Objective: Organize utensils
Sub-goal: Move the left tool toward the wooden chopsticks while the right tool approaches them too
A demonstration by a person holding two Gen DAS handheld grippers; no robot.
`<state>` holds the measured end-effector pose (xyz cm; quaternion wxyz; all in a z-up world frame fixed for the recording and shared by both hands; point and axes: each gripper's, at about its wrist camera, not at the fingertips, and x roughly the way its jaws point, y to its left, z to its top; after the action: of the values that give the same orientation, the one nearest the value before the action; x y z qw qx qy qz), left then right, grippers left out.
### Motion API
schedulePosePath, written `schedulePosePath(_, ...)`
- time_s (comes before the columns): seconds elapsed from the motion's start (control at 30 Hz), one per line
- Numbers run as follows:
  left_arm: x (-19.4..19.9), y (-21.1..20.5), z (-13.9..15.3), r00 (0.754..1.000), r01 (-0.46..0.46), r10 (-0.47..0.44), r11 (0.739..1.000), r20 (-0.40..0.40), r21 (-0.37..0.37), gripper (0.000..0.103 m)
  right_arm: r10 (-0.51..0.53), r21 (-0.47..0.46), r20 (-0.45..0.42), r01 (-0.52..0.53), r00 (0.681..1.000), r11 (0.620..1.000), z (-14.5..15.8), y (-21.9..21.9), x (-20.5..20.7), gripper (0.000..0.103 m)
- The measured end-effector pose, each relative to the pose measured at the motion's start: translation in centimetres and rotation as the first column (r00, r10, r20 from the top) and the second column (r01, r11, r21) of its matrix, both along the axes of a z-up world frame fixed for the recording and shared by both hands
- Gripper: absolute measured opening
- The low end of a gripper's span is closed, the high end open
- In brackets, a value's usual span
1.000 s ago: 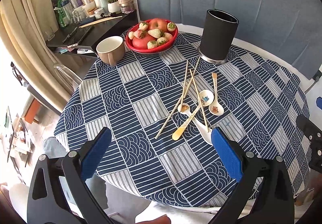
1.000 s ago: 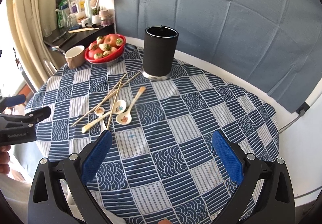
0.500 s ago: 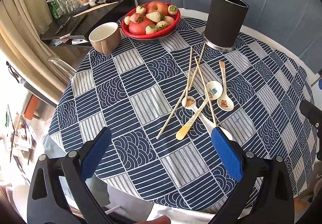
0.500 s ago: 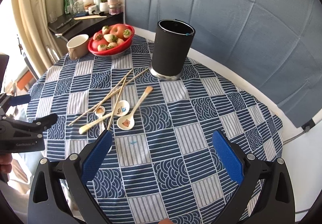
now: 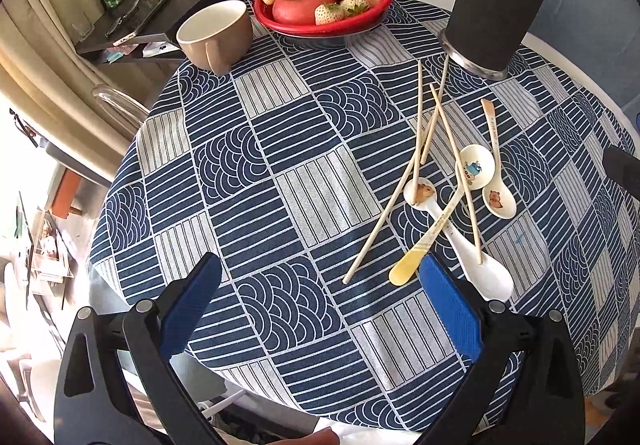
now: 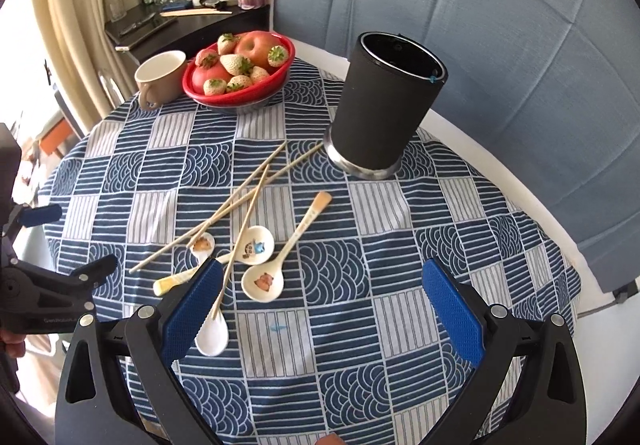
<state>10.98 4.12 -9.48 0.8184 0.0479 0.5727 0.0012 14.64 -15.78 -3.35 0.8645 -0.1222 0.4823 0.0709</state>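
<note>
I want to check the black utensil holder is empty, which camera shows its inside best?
The right wrist view: it looks down into the open mouth of the black utensil holder, showing the rim and dark interior. The left wrist view shows only its outer wall and a sliver of rim, not the inside.

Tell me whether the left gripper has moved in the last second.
Yes. The left gripper has moved forward and lower over the table: in its own view the black holder and the spoons loom larger and nearer, while the open jaws are unchanged.
</note>
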Motion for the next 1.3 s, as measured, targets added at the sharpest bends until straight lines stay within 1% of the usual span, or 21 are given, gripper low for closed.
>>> schedulePosePath(0.2, 1.6, 0.2, -1.4, 0.999, 0.000, 0.000, 1.000, -0.039, -0.004, 0.097, 0.036, 0.009, -0.030, -0.036, 0.999, 0.999, -1.4, 1.3, 2.3, 0.095)
schedulePosePath(0.37, 3.0, 0.5, -2.8, 0.997, 0.002, -0.003, 1.000, -0.077, -0.011, 0.097, 0.049, 0.034, -0.078, -0.046, 0.996, 0.998, -3.3, 2.0, 4.6, 0.095)
schedulePosePath(0.5, 4.0, 0.9, -4.2, 0.993, -0.002, -0.004, 0.999, -0.122, -0.045, 0.097, 0.069, 0.016, -0.092, -0.068, 0.993, 0.998, -4.4, 2.7, 5.9, 0.095)
schedulePosePath(0.6, 4.5, 1.0, -5.1, 0.990, 0.005, -0.011, 0.999, -0.143, -0.041, 0.097, 0.085, 0.006, -0.107, -0.085, 0.991, 0.996, -5.4, 3.2, 6.8, 0.095)
schedulePosePath(0.8, 5.4, 1.0, -6.5, 0.987, 0.035, -0.037, 0.999, -0.158, -0.012, 0.097, 0.105, 0.000, -0.143, -0.106, 0.984, 0.994, -7.7, 4.2, 8.1, 0.095)
schedulePosePath(0.93, 5.7, 1.0, -7.4, 0.984, 0.048, -0.049, 0.999, -0.169, -0.009, 0.097, 0.102, 0.040, -0.197, -0.096, 0.975, 0.995, -9.2, 4.4, 8.9, 0.095)
schedulePosePath(1.03, 6.0, 0.9, -7.7, 0.982, 0.054, -0.060, 0.998, -0.177, -0.035, 0.097, 0.096, 0.016, -0.205, -0.095, 0.974, 0.995, -10.1, 4.8, 9.3, 0.095)
schedulePosePath(1.2, 6.7, 0.8, -7.9, 0.981, 0.074, -0.081, 0.996, -0.176, -0.049, 0.097, 0.092, 0.018, -0.236, -0.090, 0.967, 0.996, -11.3, 4.9, 10.3, 0.095)
schedulePosePath(1.3, 7.1, 0.3, -7.9, 0.977, 0.107, -0.117, 0.992, -0.177, -0.065, 0.097, 0.096, 0.022, -0.272, -0.094, 0.958, 0.995, -12.3, 5.1, 10.7, 0.095)
